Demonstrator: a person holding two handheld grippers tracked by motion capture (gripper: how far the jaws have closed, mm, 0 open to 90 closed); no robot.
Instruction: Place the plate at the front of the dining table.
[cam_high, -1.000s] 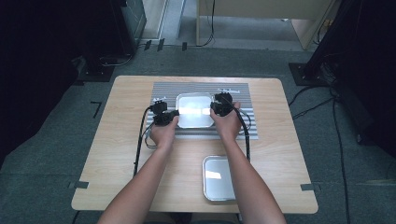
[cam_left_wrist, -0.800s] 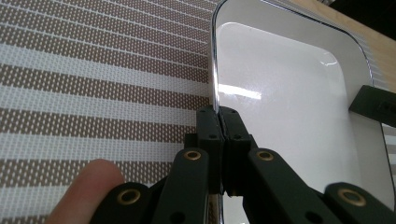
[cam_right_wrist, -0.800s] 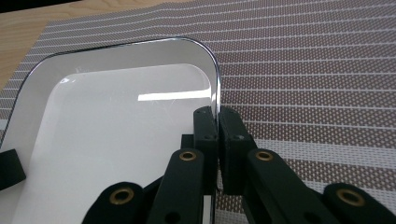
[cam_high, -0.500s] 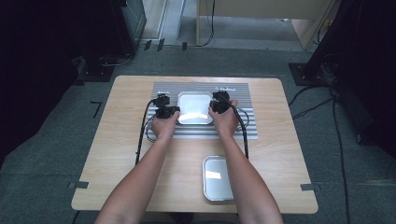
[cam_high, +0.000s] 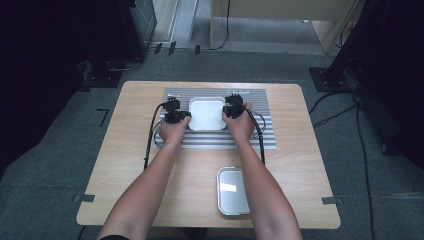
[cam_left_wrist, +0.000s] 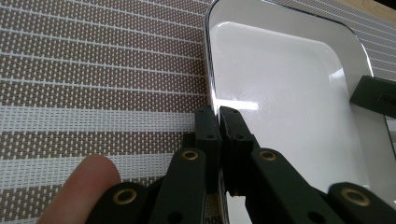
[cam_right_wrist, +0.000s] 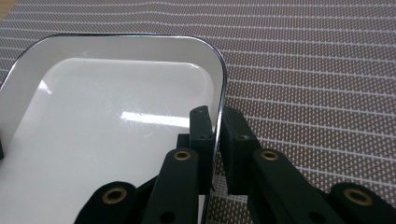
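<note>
Overhead, a pale wooden tabletop (cam_high: 135, 165) fills the middle of the frame on a grey carpeted floor (cam_high: 50, 165), with dark equipment at the upper left, cables trailing along the top and right, and a light wooden cabinet (cam_high: 280, 15) at the upper edge. A grey striped mat (cam_high: 260, 135) lies across the upper centre of the tabletop. On it sits a white tray (cam_high: 207, 114), and near the bottom edge, right of centre, rests a metal tray (cam_high: 232, 191) on bare wood.

At the tray's left rim the left claw (cam_high: 176, 116) is clamped shut on the white tray (cam_left_wrist: 289, 93); in the left gripper view its jaws pinch the rim edge, one inside and one outside, with a fingertip (cam_left_wrist: 84, 186) at the lower left. At the right rim the right claw (cam_high: 234, 107) is likewise closed on the white tray (cam_right_wrist: 107, 130), its jaws straddling the thin edge above the mat (cam_right_wrist: 317, 70).

Against the frame half a second earlier, the tray and both hands sit about where they were, slightly farther up the mat than a full second ago.
</note>
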